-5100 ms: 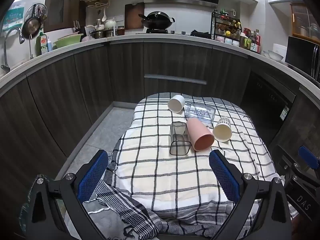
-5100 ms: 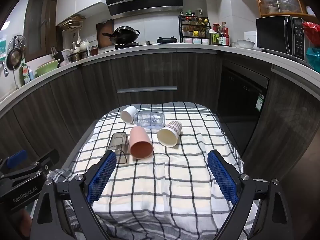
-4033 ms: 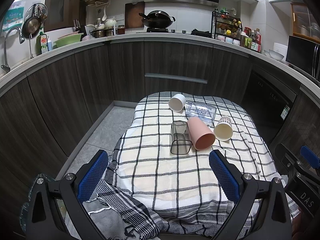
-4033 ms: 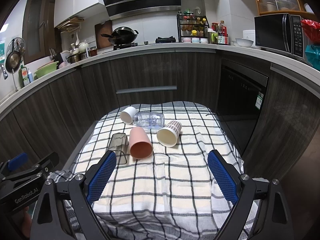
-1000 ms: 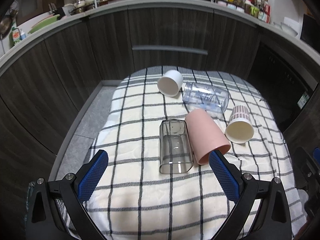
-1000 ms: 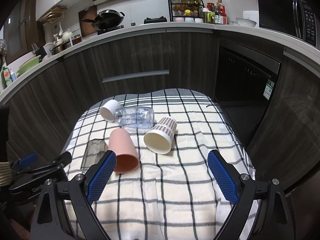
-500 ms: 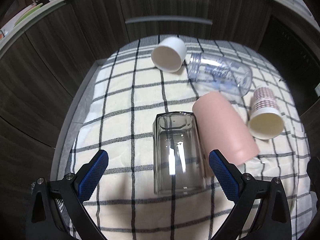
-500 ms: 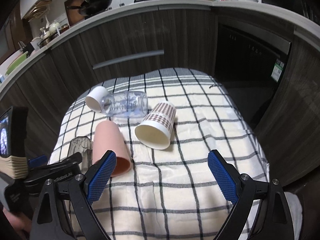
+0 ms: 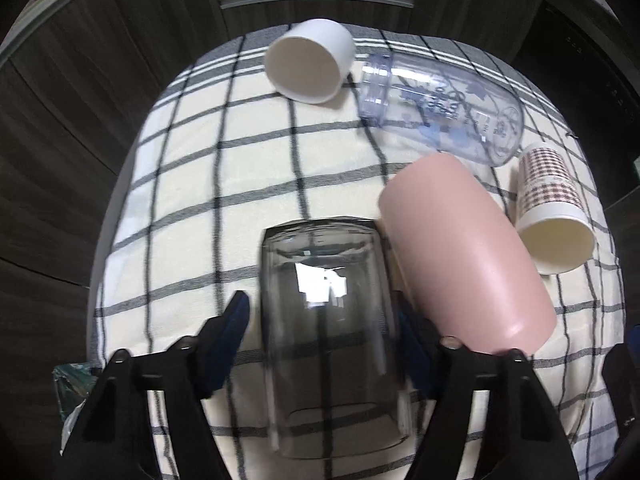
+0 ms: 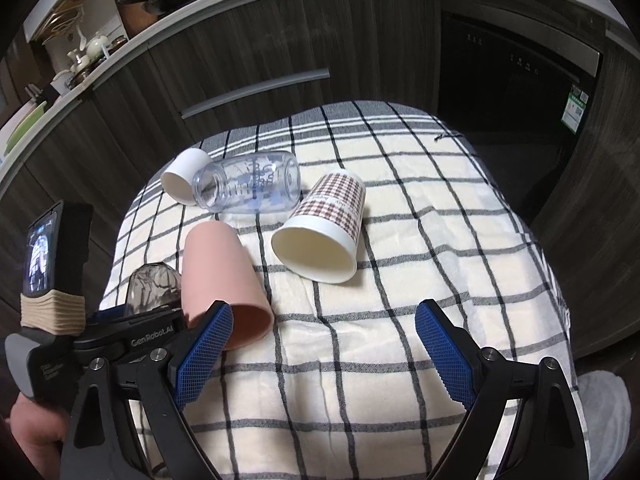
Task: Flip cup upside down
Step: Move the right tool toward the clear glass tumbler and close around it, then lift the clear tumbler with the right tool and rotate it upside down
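A smoky clear square cup (image 9: 328,320) lies on its side on the checked cloth, open end toward the camera. My left gripper (image 9: 324,344) straddles it, one blue pad on each side; a gap still shows at the left pad. The cup's base also shows in the right wrist view (image 10: 152,286), behind the left gripper body. A pink cup (image 9: 464,256) lies on its side touching the clear cup's right side. My right gripper (image 10: 324,340) is open and empty above the cloth, near the pink cup's mouth (image 10: 224,276).
A white cup (image 9: 308,60), a clear plastic bottle (image 9: 440,108) and a plaid paper cup (image 9: 552,208) lie on their sides further back. The checked cloth (image 10: 420,208) covers a small table ringed by dark kitchen cabinets (image 10: 260,52). A dishwasher front (image 10: 512,76) stands at the right.
My left gripper has moved down and forward onto the clear cup, and its pads have narrowed around it. The right gripper has tilted down closer to the cloth.
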`<action>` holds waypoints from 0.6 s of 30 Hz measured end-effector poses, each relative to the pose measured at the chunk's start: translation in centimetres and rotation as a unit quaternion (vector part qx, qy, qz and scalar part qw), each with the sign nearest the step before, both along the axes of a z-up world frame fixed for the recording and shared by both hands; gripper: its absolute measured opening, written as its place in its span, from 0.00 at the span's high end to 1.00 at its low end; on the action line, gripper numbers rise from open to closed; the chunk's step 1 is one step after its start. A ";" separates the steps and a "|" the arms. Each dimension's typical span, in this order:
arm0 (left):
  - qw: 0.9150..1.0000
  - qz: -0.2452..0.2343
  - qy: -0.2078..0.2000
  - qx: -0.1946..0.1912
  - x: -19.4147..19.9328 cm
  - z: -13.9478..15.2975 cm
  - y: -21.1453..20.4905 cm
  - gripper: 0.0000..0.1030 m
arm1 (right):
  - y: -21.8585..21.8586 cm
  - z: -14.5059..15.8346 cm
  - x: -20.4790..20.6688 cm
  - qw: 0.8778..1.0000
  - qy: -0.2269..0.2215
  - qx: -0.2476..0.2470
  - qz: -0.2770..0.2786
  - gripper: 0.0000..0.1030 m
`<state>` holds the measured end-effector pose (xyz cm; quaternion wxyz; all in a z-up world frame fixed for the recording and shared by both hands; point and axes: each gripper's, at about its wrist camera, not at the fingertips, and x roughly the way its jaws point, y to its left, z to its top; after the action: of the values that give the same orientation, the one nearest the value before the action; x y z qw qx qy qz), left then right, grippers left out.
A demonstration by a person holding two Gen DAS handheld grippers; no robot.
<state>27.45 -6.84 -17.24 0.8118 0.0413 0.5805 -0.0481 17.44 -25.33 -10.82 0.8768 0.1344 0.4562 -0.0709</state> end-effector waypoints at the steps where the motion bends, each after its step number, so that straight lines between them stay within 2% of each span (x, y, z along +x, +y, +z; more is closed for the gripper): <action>1: 1.000 -0.002 0.000 0.002 0.0 0.0 -0.2 0.42 | -0.1 -0.1 0.0 1.000 0.002 0.001 0.000 0.10; 6: 1.000 -0.002 0.000 0.005 -0.9 0.3 -0.6 0.42 | -0.3 -0.2 -0.5 1.000 0.008 0.006 -0.002 0.10; 11: 1.000 -0.005 -0.021 0.002 -3.5 2.0 -0.8 0.43 | -0.6 0.6 -2.0 1.000 0.005 0.010 -0.002 0.10; 14: 0.999 -0.012 -0.030 -0.002 -5.7 3.1 -1.3 0.43 | -1.3 1.4 -3.7 1.000 0.003 0.016 -0.002 0.10; 18: 0.999 -0.028 -0.022 -0.014 -8.8 3.6 -3.0 0.43 | -2.9 2.4 -7.1 1.000 0.003 0.018 -0.012 0.10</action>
<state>18.65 -9.87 -13.60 0.8230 0.0474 0.5607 -0.0779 10.29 -28.22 -8.43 0.8721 0.1554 0.4582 -0.0730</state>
